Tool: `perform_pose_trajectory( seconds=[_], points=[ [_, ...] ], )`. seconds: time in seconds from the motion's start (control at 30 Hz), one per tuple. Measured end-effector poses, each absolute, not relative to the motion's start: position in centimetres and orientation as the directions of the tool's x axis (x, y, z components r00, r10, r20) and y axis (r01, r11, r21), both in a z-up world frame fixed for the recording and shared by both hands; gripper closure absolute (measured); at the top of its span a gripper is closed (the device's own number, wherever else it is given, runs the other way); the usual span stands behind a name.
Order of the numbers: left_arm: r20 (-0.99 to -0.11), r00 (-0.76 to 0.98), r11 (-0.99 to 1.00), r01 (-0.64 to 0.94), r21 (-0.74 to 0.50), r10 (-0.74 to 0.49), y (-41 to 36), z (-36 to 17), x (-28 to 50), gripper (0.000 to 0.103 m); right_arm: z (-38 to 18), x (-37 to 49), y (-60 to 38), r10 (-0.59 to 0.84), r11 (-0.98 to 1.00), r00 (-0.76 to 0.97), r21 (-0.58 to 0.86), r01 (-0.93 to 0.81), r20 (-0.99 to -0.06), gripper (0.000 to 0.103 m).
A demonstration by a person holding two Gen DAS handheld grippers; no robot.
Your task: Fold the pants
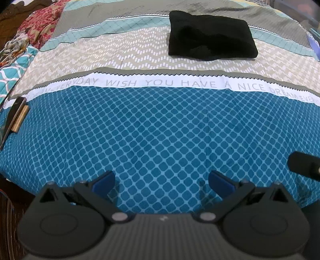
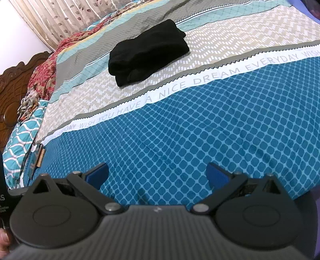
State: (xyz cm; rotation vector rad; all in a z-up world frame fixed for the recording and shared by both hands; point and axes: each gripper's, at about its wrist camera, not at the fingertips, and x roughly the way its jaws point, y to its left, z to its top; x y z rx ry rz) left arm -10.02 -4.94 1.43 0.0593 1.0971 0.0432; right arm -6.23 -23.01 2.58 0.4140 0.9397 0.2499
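Fingers (image 1: 104,181) of left gripper (image 1: 161,183) and right gripper (image 2: 158,176) apart, empty. We judge folding done: pants (image 1: 212,36) compact, well ahead on bed (image 1: 160,130).

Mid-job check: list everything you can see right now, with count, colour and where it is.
pants: one, black, folded into a bundle, lying on the beige zigzag band at the far side of the bedspread.
bedspread: one, blue diamond pattern near, white lettered strip, beige, teal and grey bands beyond; covers the bed.
floral blanket: one, red patterned, bunched at the far left by the headboard.
teal quilt: one, teal with white wavy lines, at the left edge of the bed.
headboard: one, brown carved wood, far left.
curtain: one, beige with leaf print, behind the bed.
left gripper: one, black with blue pads, open, above the blue area, empty.
right gripper: one, black with blue pads, open, empty.
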Motion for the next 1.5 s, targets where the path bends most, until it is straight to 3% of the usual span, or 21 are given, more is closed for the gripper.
perform_pose_trajectory(
  seconds=[1.5],
  points=[
    [-0.860, 0.485, 0.986, -0.044, 0.159, 0.160, -4.31, 1.96, -10.00, 0.000, 2.50, -6.35, -22.47, 0.370, 0.895, 0.573, 0.446, -0.010, -0.731, 0.000]
  ],
)
